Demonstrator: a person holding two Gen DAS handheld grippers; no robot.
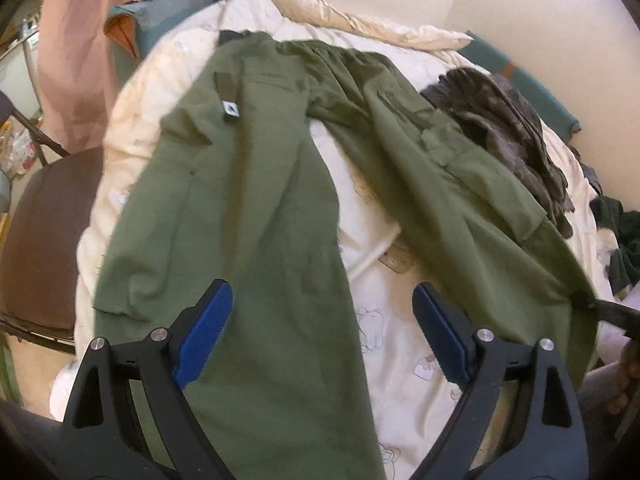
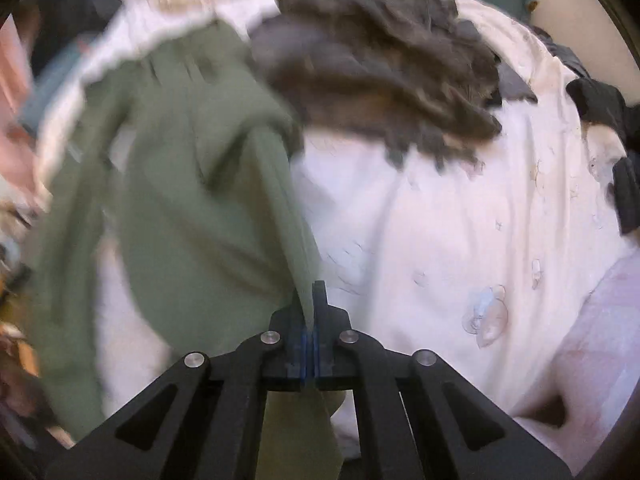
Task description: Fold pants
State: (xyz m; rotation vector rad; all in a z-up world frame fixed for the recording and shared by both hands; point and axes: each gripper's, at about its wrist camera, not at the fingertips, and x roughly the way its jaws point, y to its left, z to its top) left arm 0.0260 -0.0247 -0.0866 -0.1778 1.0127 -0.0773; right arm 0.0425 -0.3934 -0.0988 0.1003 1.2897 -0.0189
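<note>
Olive green pants lie spread on a cream quilt, waistband at the far end, the two legs fanning toward me. My left gripper hovers open above the hem end of the left leg, its blue pads wide apart with no cloth pinched. In the right wrist view, which is blurred, my right gripper is shut on a fold of the other pant leg; green cloth passes between the closed pads and hangs out below them. The right gripper's dark tip shows at the right edge of the left wrist view, holding that leg's hem.
A dark grey camouflage garment lies bunched on the quilt to the right of the pants. More dark clothes sit at the far right. A brown chair seat stands left of the bed, with pink cloth hanging behind.
</note>
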